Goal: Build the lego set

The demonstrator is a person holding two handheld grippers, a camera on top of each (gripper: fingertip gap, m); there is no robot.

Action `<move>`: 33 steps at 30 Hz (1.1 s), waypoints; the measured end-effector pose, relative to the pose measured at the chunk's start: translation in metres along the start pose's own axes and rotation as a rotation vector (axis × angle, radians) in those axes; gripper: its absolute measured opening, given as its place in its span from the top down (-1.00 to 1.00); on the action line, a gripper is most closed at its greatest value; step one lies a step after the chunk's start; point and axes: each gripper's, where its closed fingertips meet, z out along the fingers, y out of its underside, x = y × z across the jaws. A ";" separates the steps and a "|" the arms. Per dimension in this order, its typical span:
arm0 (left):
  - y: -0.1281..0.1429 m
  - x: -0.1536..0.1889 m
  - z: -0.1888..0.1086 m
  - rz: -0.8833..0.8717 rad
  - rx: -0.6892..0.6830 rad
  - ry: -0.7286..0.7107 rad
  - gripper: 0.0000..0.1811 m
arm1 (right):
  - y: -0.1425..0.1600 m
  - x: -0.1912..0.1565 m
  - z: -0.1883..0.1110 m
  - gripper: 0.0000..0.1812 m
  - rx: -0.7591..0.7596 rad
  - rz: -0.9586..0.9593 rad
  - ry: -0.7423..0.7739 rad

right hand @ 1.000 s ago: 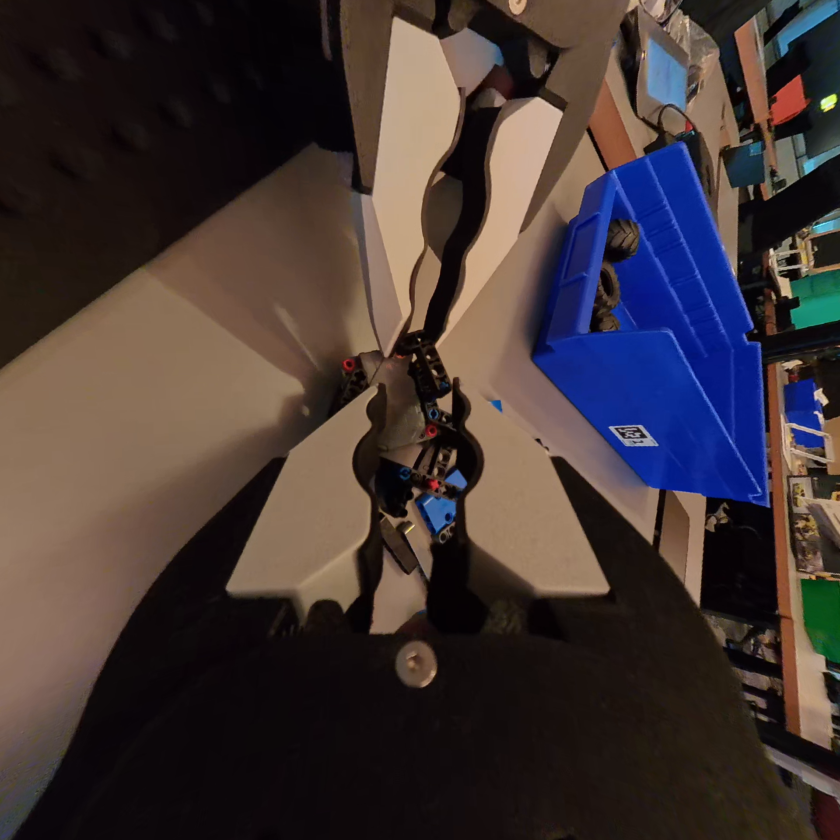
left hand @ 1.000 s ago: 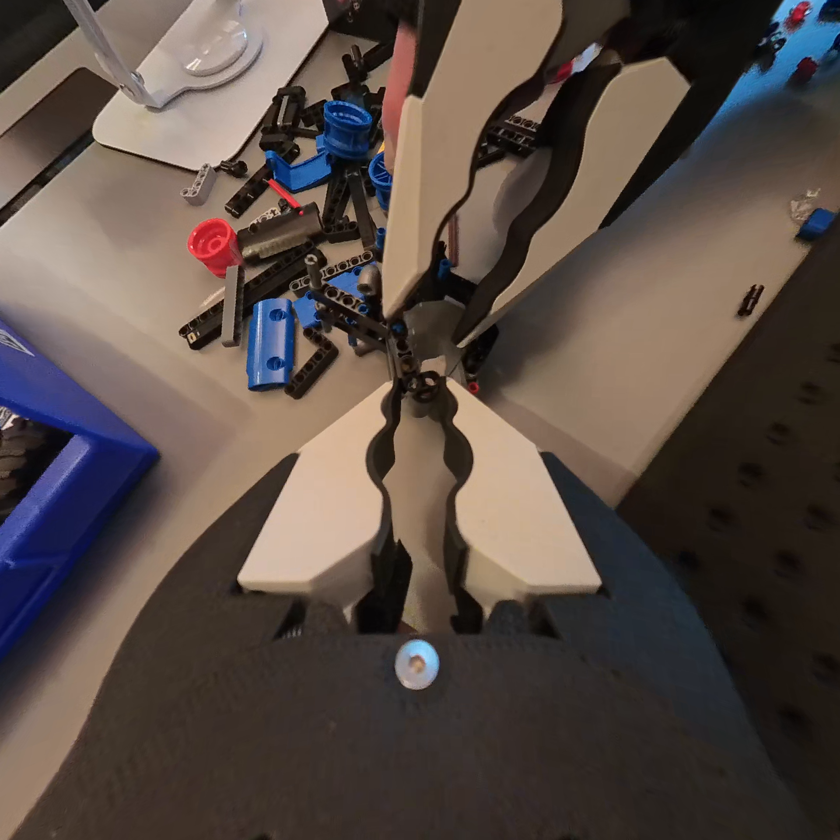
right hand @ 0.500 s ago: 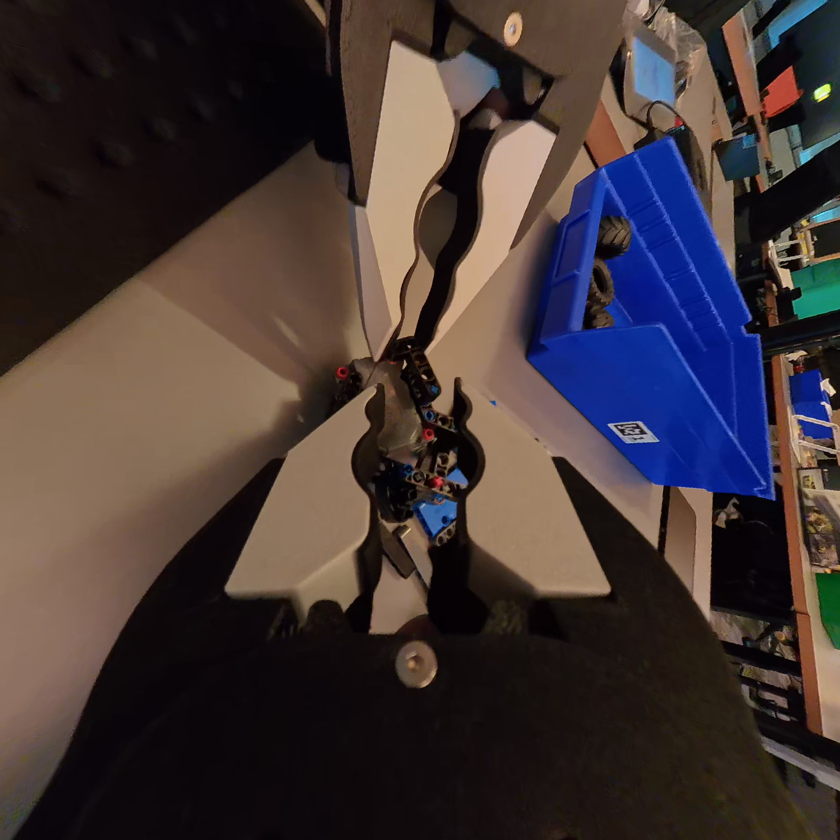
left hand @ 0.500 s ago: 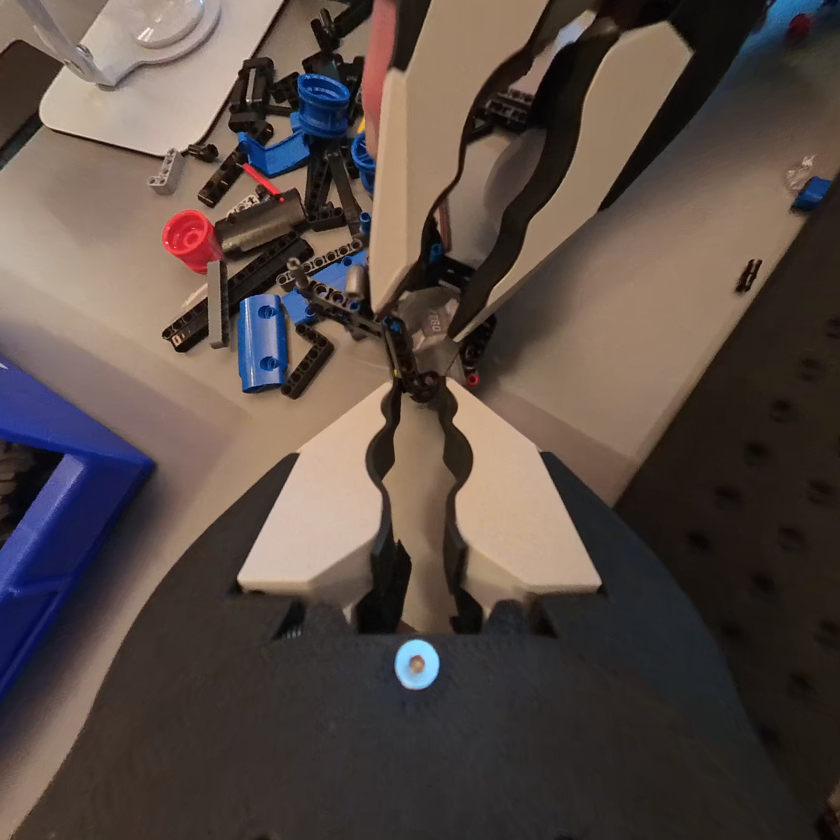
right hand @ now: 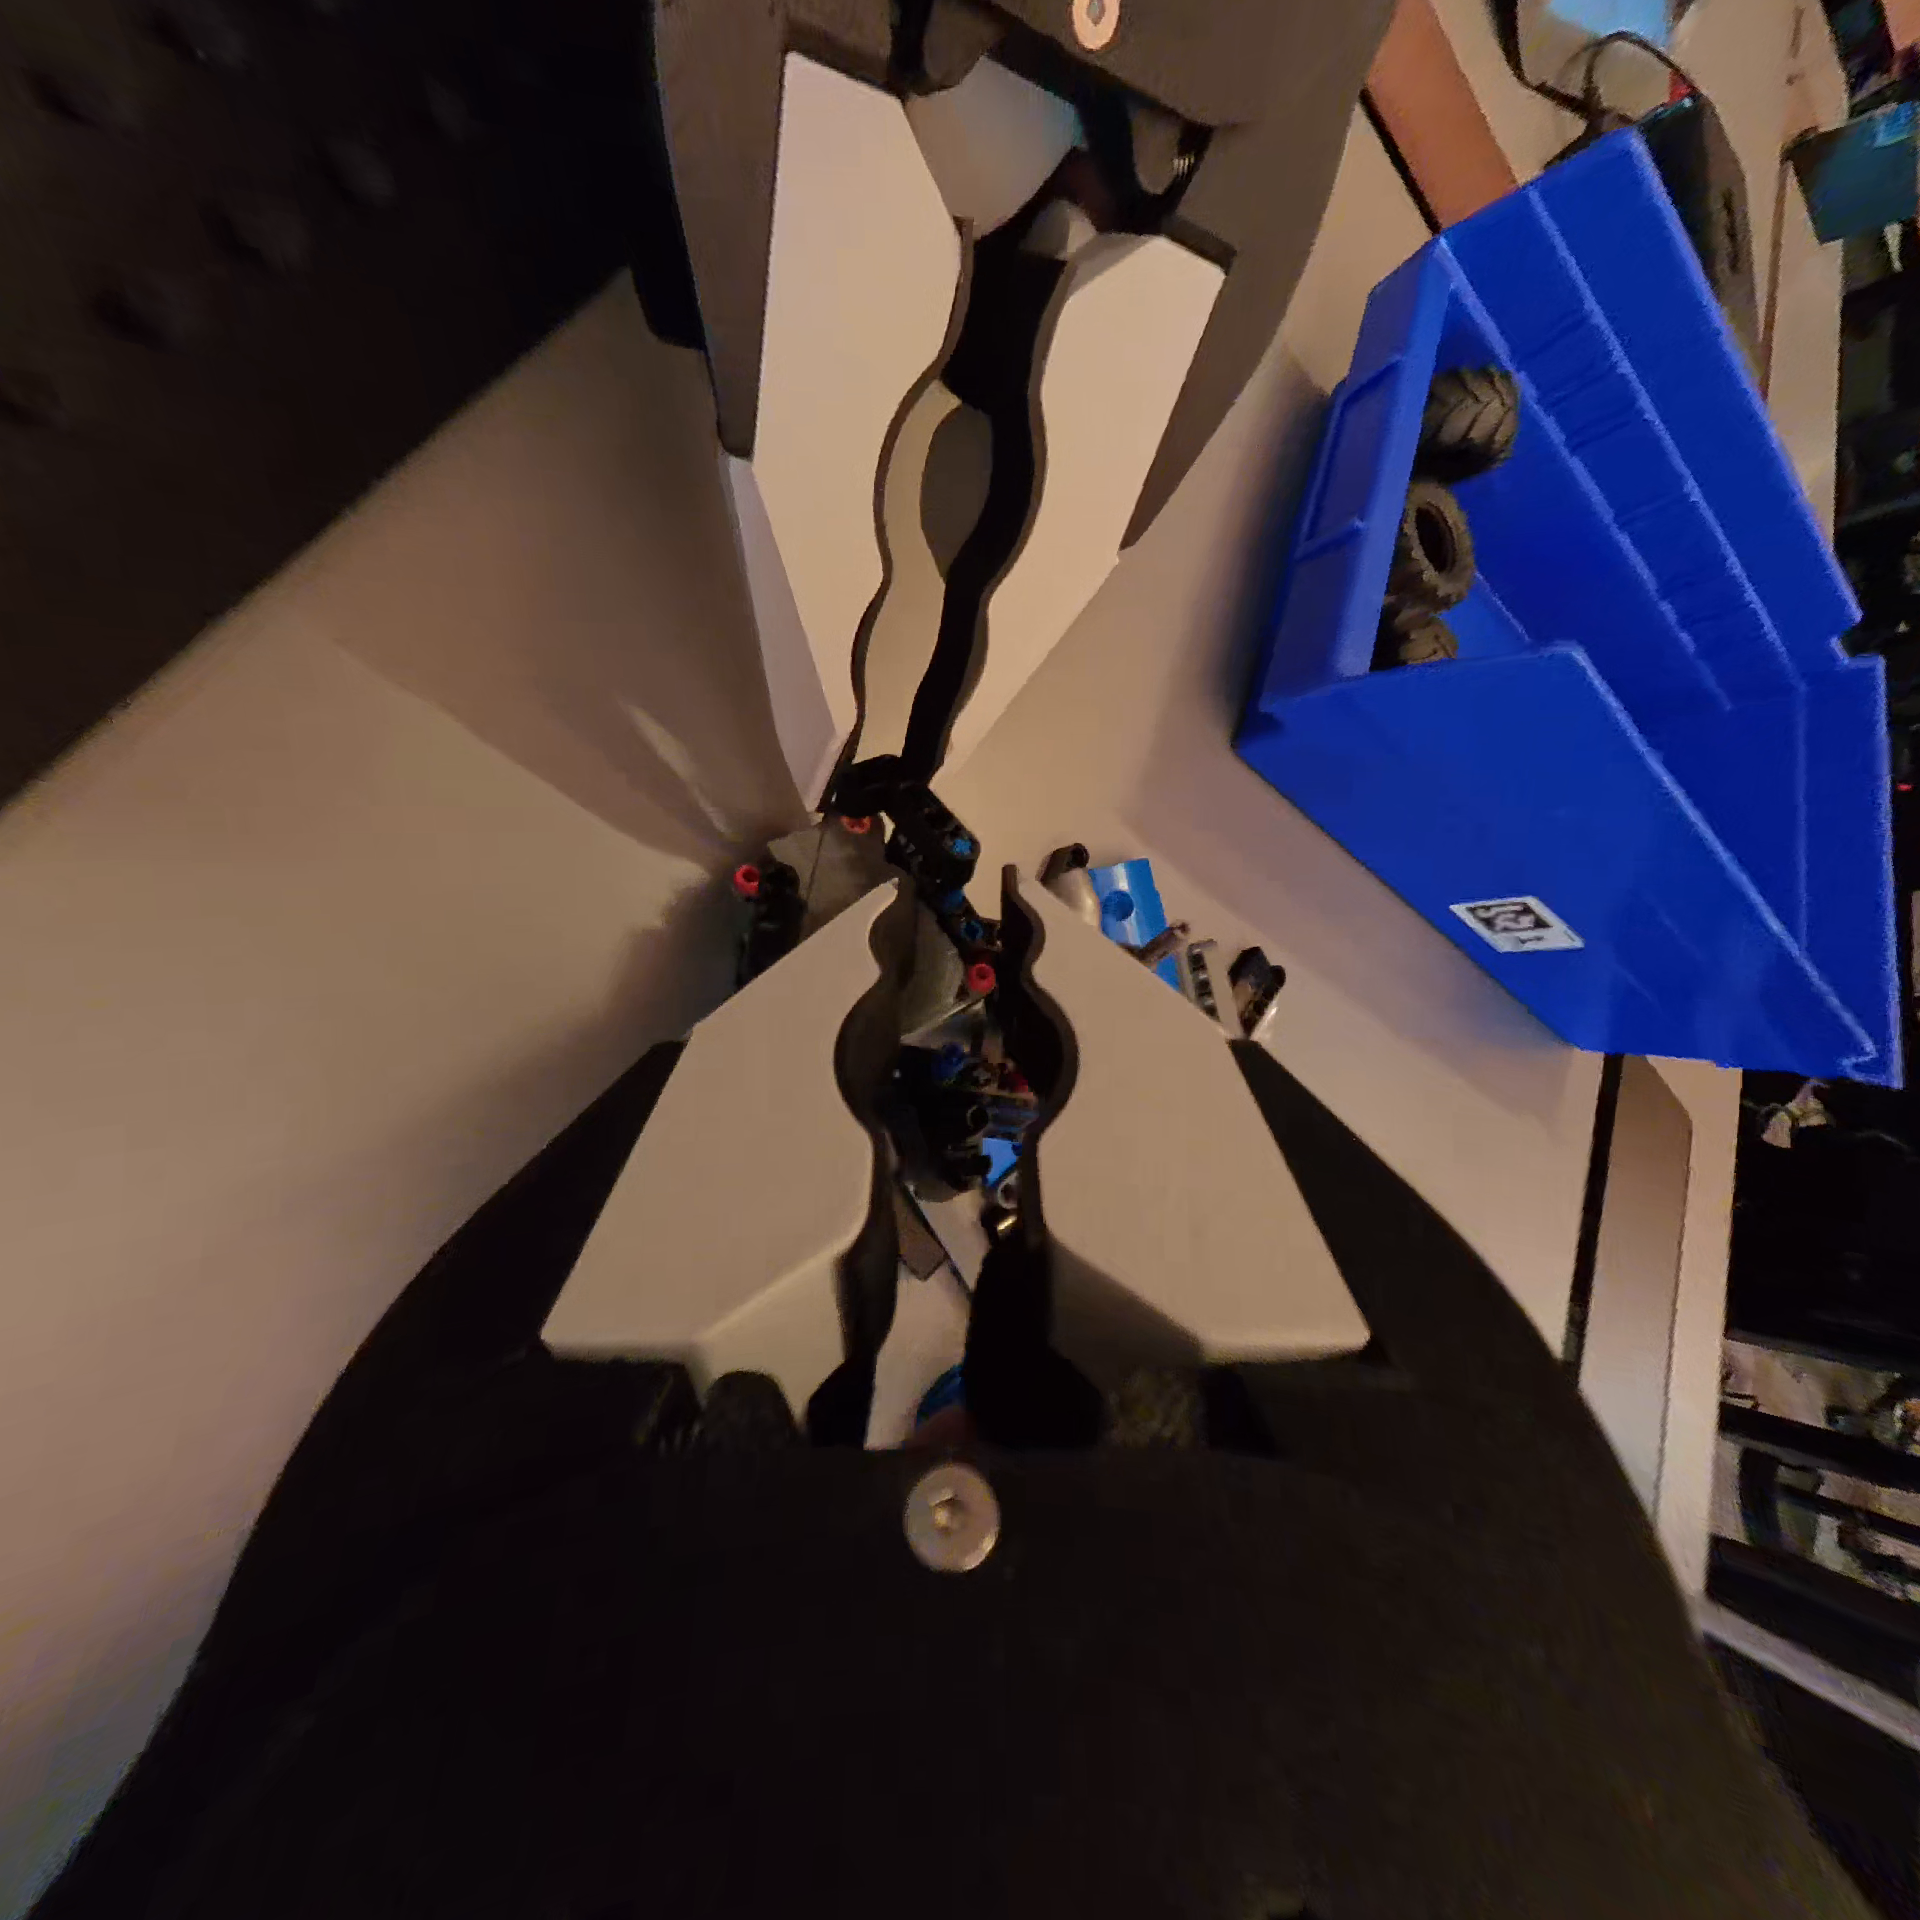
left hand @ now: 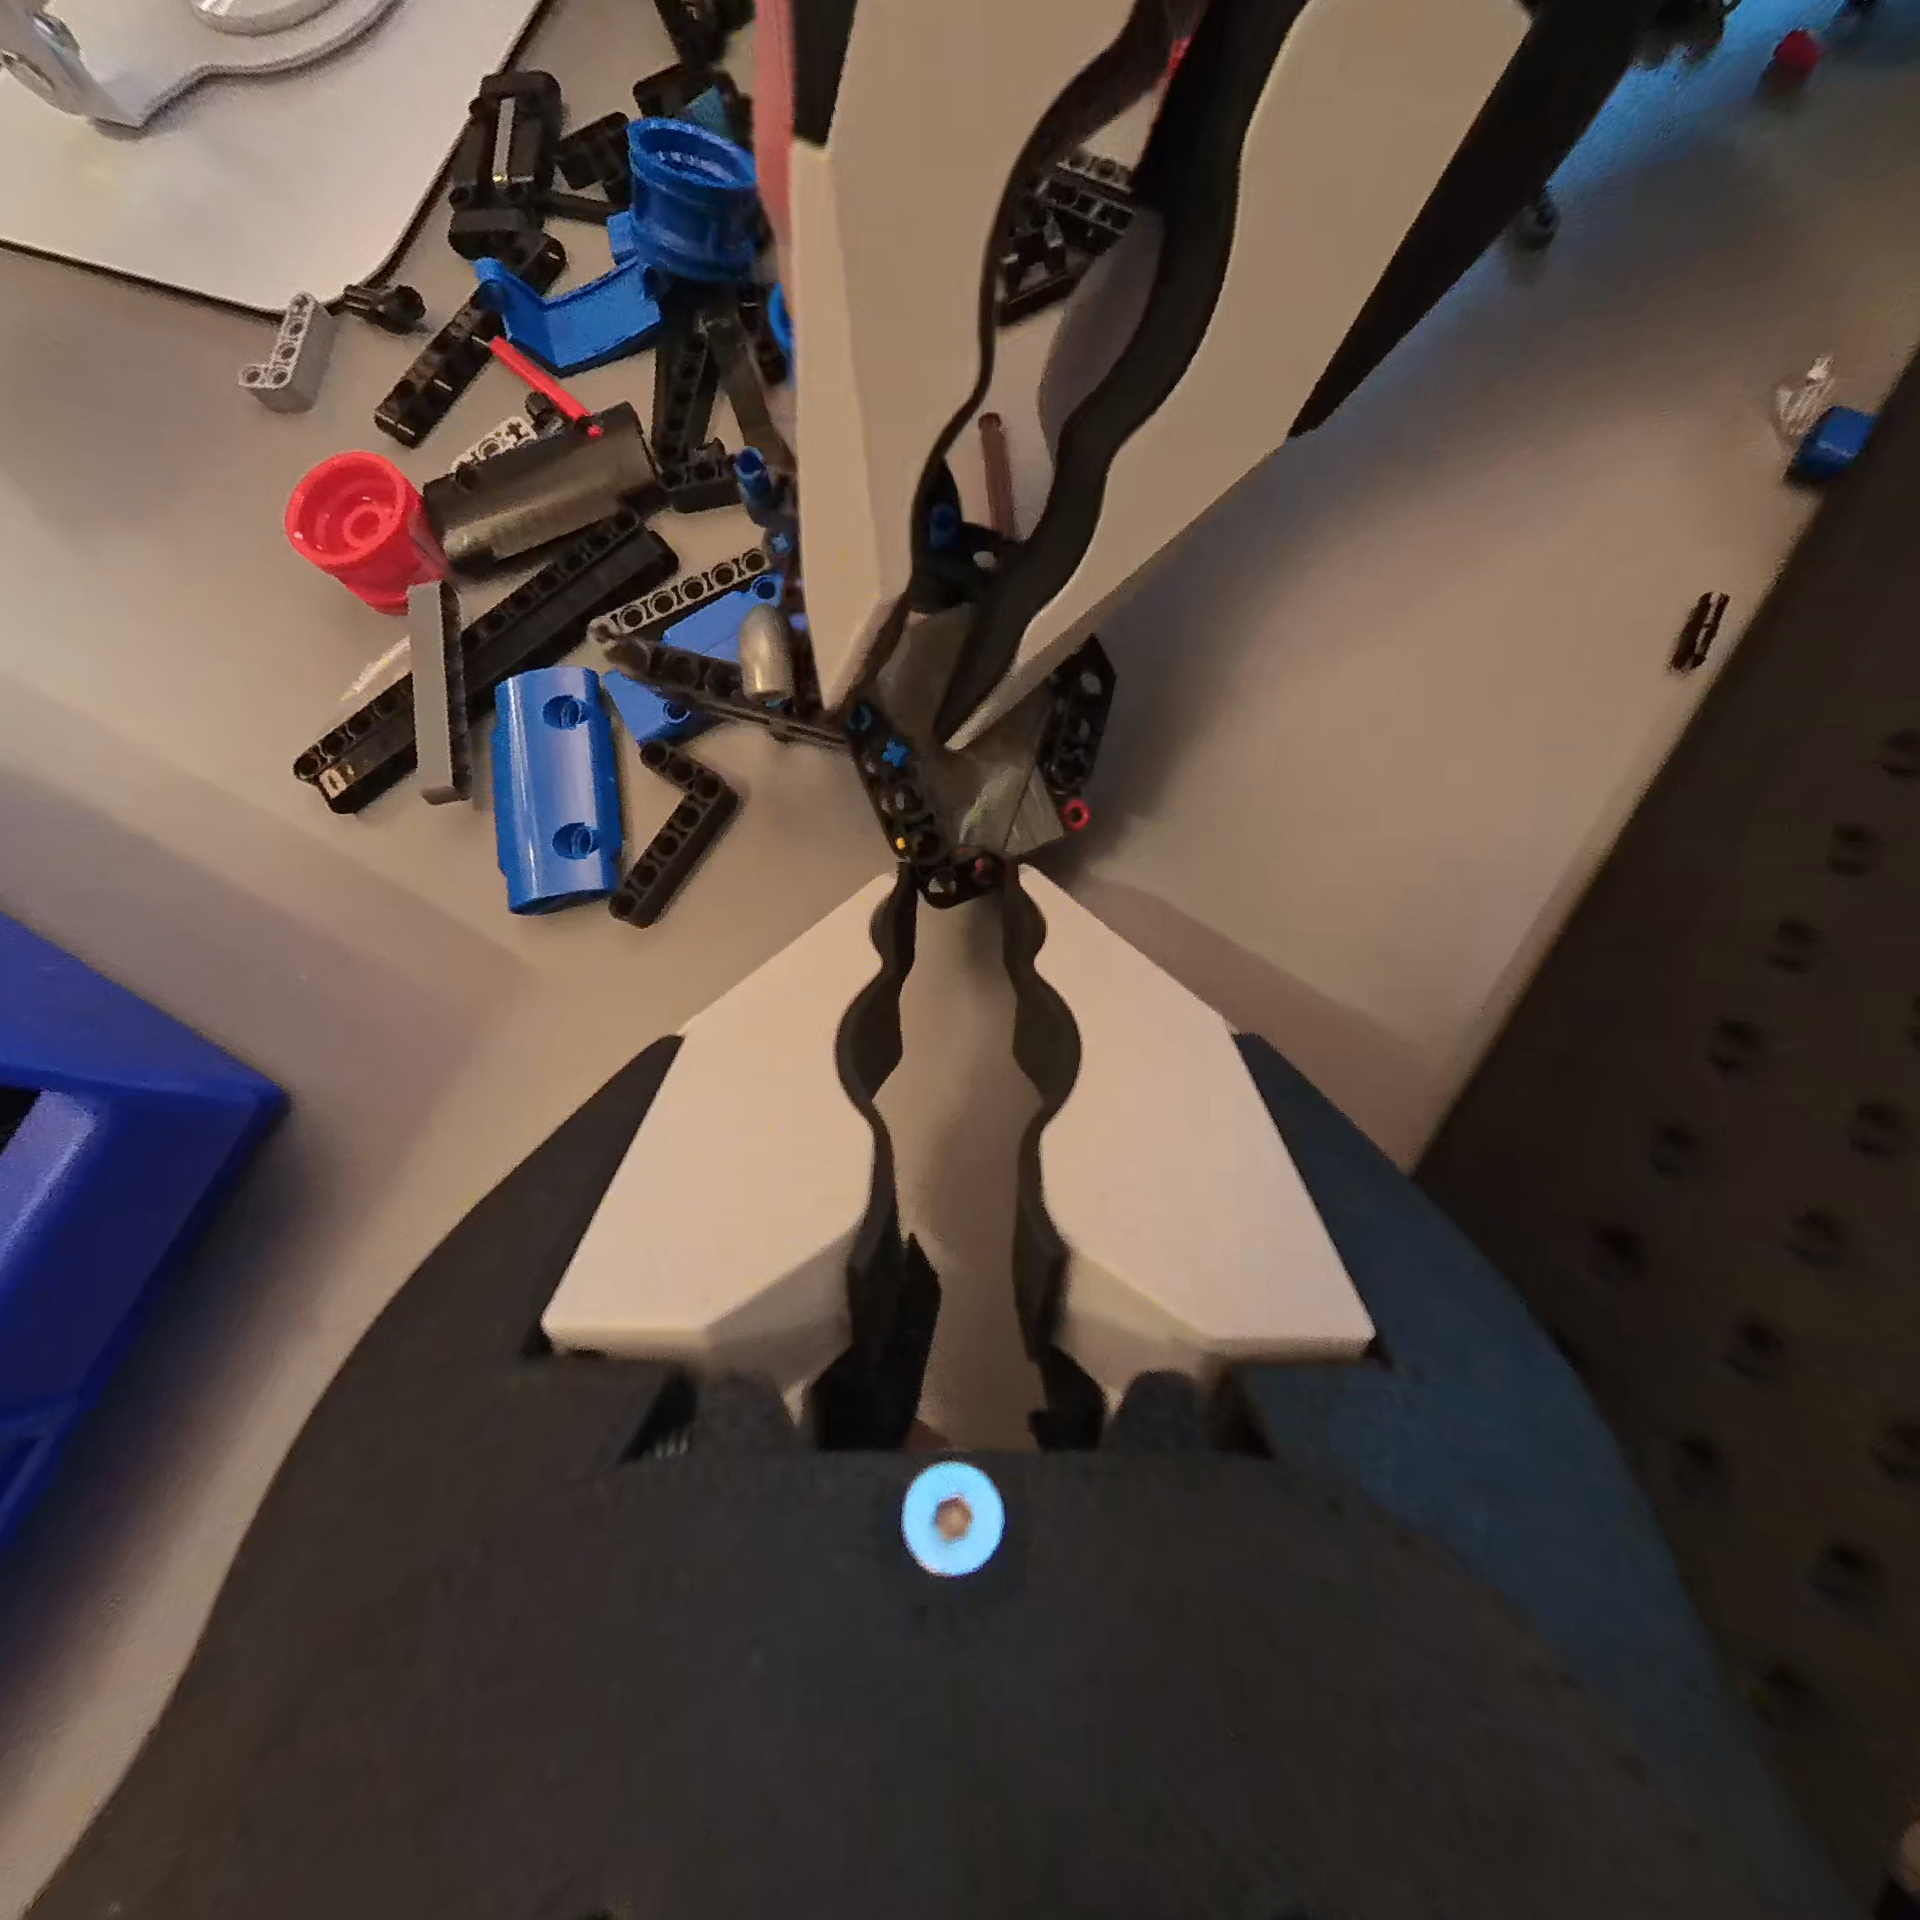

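A small black and dark grey lego assembly [left hand: 987,800] with blue and red pins hangs above the grey table [left hand: 1299,727], held from two sides. My left gripper [left hand: 956,883] is shut on its near end. My right gripper [left hand: 899,722] reaches in from the top of the left wrist view and is shut on its far part. In the right wrist view the assembly [right hand: 935,977] sits between my right gripper's fingers [right hand: 951,888], and my left gripper [right hand: 883,779] pinches its far end. A brown axle [left hand: 995,468] sticks up between the right fingers.
A pile of loose pieces lies to the left: a red round piece [left hand: 358,525], a blue panel [left hand: 556,790], a blue cylinder [left hand: 691,197], black beams. A blue bin [right hand: 1610,727] holds black tyres [right hand: 1455,520]. A black perforated mat [left hand: 1714,1039] borders the table. A white stand base [left hand: 208,156] is behind.
Both grippers have kept their hold. The assembly has turned, so more of its grey panel shows between the two grippers. The loose pile has slid left in the left wrist view.
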 end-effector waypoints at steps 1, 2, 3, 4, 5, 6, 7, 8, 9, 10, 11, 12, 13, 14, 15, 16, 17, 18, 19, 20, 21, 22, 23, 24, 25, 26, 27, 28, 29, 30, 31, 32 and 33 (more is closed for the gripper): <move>0.000 -0.001 0.000 -0.002 0.001 -0.004 0.84 | 0.003 -0.004 0.001 0.85 -0.003 0.013 -0.002; 0.001 -0.003 0.001 -0.004 -0.004 -0.016 0.84 | 0.005 -0.006 0.001 0.88 0.006 0.020 0.004; 0.003 -0.004 0.003 -0.003 -0.009 -0.023 0.84 | 0.005 -0.008 0.001 0.90 0.017 0.028 0.011; 0.003 -0.003 0.004 -0.004 -0.009 -0.021 0.84 | 0.005 -0.009 0.001 0.91 0.025 0.037 0.014; 0.003 -0.002 0.005 -0.006 -0.006 -0.016 0.84 | 0.006 -0.009 0.000 0.91 0.029 0.045 0.018; 0.003 -0.002 0.005 -0.005 -0.007 -0.017 0.84 | 0.006 -0.009 0.000 0.91 0.032 0.053 0.022; 0.002 -0.003 0.006 -0.002 -0.004 -0.023 0.84 | 0.006 -0.010 0.000 0.92 0.037 0.061 0.021; 0.001 -0.003 0.006 -0.003 0.002 -0.025 0.84 | 0.006 -0.010 0.000 0.93 0.043 0.066 0.018; -0.001 -0.004 0.006 -0.004 0.010 -0.028 0.84 | 0.006 -0.011 0.000 0.93 0.048 0.071 0.018; -0.002 -0.004 0.006 -0.006 0.012 -0.029 0.84 | 0.006 -0.011 0.000 0.93 0.052 0.075 0.017; -0.002 -0.004 0.006 -0.005 0.012 -0.029 0.85 | 0.005 -0.011 0.000 0.93 0.055 0.078 0.018; -0.002 -0.004 0.006 -0.002 0.009 -0.031 0.85 | 0.005 -0.011 0.000 0.93 0.058 0.083 0.017; -0.003 -0.004 0.006 0.001 0.008 -0.032 0.85 | 0.006 -0.011 -0.001 0.94 0.062 0.089 0.015; -0.003 -0.004 0.005 0.006 0.006 -0.032 0.85 | 0.006 -0.012 -0.001 0.94 0.068 0.096 0.013; -0.003 -0.004 0.006 0.012 -0.002 -0.029 0.84 | 0.006 -0.012 -0.001 0.94 0.073 0.104 0.012; -0.003 -0.005 0.006 0.017 -0.011 -0.028 0.84 | 0.006 -0.013 -0.001 0.94 0.076 0.109 0.012; -0.003 -0.005 0.006 0.023 -0.016 -0.027 0.84 | 0.007 -0.013 -0.002 0.94 0.079 0.114 0.012; -0.004 -0.005 0.006 0.030 -0.025 -0.025 0.84 | 0.007 -0.012 -0.003 0.92 0.081 0.122 0.018; -0.004 -0.005 0.006 0.042 -0.037 -0.026 0.84 | 0.008 -0.010 -0.003 0.89 0.082 0.128 0.028; -0.004 -0.006 0.006 0.051 -0.047 -0.030 0.85 | 0.008 -0.009 -0.004 0.88 0.080 0.137 0.032; -0.006 -0.007 0.007 0.057 -0.051 -0.026 0.85 | 0.009 -0.008 -0.005 0.85 0.077 0.144 0.029; -0.007 -0.007 0.006 0.060 -0.054 -0.022 0.85 | 0.009 -0.007 -0.007 0.83 0.072 0.146 0.032; -0.009 -0.007 0.006 0.069 -0.060 -0.022 0.85 | 0.011 -0.005 -0.009 0.82 0.069 0.150 0.045; -0.010 -0.008 0.006 0.075 -0.067 -0.023 0.85 | 0.014 -0.005 -0.011 0.82 0.056 0.160 0.045; -0.011 -0.008 0.007 0.083 -0.075 -0.021 0.85 | 0.016 -0.005 -0.012 0.80 0.047 0.172 0.043; -0.012 -0.008 0.007 0.091 -0.081 -0.020 0.85 | 0.018 -0.005 -0.014 0.80 0.044 0.195 0.039; -0.013 -0.008 0.008 0.097 -0.086 -0.016 0.85 | 0.020 -0.005 -0.015 0.81 0.044 0.223 0.034; -0.016 -0.007 0.009 0.106 -0.090 -0.011 0.85 | 0.022 -0.005 -0.016 0.83 0.041 0.248 0.032; -0.017 -0.005 0.010 0.114 -0.104 -0.003 0.85 | 0.024 -0.005 -0.016 0.89 0.038 0.265 0.030; -0.017 -0.004 0.011 0.121 -0.124 0.003 0.85 | 0.027 -0.006 -0.017 0.96 0.037 0.269 0.033; -0.018 -0.004 0.012 0.121 -0.146 0.006 0.85 | 0.028 -0.007 -0.017 1.00 0.039 0.271 0.038; -0.018 -0.004 0.013 0.123 -0.163 0.011 0.85 | 0.029 -0.007 -0.017 1.00 0.044 0.278 0.042; -0.018 -0.004 0.013 0.126 -0.181 0.018 0.85 | 0.029 -0.008 -0.017 1.00 0.045 0.286 0.042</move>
